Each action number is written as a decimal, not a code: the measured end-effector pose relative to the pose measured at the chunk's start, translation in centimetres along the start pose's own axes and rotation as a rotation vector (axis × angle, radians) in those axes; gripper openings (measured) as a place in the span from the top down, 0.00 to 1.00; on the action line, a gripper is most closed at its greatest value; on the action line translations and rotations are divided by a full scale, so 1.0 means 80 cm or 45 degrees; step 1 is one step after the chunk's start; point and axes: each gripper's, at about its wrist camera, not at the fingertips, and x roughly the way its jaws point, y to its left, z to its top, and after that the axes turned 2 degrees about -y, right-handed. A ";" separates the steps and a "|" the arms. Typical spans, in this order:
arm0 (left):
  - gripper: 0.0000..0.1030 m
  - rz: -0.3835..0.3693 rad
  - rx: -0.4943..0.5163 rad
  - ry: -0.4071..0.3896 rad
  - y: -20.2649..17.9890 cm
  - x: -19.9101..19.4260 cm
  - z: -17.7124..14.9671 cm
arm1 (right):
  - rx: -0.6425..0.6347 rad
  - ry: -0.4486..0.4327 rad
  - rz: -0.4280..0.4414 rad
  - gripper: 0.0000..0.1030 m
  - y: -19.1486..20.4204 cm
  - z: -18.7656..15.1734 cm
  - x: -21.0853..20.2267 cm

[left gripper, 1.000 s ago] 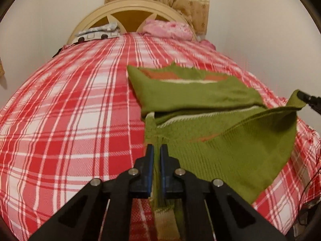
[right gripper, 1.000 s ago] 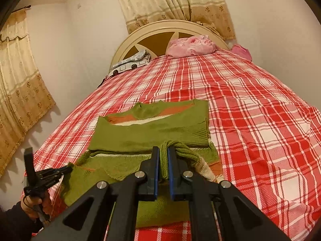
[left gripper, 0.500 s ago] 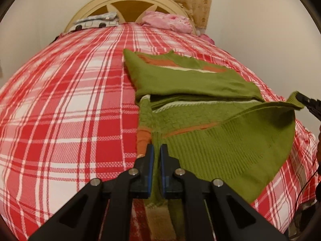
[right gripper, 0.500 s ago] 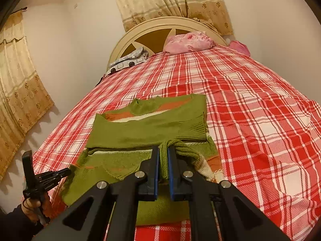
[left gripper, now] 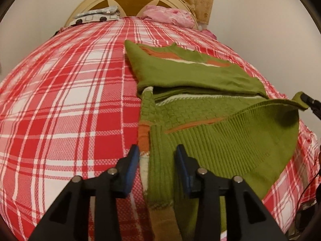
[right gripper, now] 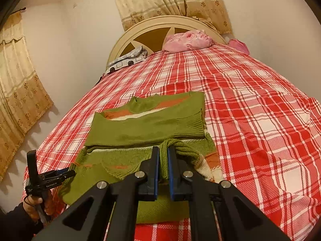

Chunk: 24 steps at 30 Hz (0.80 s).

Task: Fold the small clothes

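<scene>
Left claw (left gripper: 156,167) is opening, releasing the green sweater (left gripper: 210,124) hem on the bed (left gripper: 70,100); right claw (right gripper: 163,166) is pinching its corner, likely laying next.

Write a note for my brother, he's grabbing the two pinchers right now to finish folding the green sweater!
Left gripper: jaws opening, pads off the cloth, the sweater's striped edge lying loose between them.
Right gripper: shut on a bunched green fold, holding that corner up.
Green sweater: in the middle of the red plaid bed, collar toward the headboard. One sleeve is already folded across the chest.
Left: probably lay down the right-hand corner, fold the bottom up, then smooth it.
</scene>
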 end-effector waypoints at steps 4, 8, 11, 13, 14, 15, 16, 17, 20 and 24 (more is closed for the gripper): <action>0.68 0.021 -0.010 -0.003 0.002 -0.001 0.000 | 0.008 -0.001 -0.001 0.93 -0.002 -0.004 0.000; 0.68 0.057 0.030 -0.039 -0.005 -0.011 -0.002 | 0.008 0.001 -0.002 0.93 -0.004 -0.006 -0.001; 0.68 0.029 0.048 -0.041 -0.011 -0.014 -0.004 | 0.013 0.006 -0.001 0.93 -0.006 -0.010 -0.002; 0.68 0.035 0.056 -0.022 -0.012 -0.008 -0.004 | 0.014 0.011 -0.002 0.93 -0.006 -0.011 -0.001; 0.68 0.034 0.051 -0.016 -0.011 -0.004 -0.004 | 0.015 0.014 -0.001 0.93 -0.006 -0.012 0.000; 0.68 0.039 0.047 -0.013 -0.010 -0.002 -0.004 | 0.016 0.016 -0.001 0.93 -0.006 -0.012 0.000; 0.81 0.038 0.048 -0.014 -0.010 -0.002 -0.003 | 0.018 0.017 0.000 0.93 -0.006 -0.012 0.000; 0.92 0.030 0.053 -0.016 -0.011 -0.003 -0.002 | 0.018 0.017 0.000 0.93 -0.006 -0.012 0.000; 0.96 0.017 0.114 -0.061 -0.022 -0.014 -0.002 | 0.007 0.015 -0.003 0.93 -0.006 -0.012 0.000; 0.96 0.048 0.088 -0.189 -0.020 -0.045 0.014 | 0.001 0.005 -0.007 0.93 -0.006 -0.007 0.000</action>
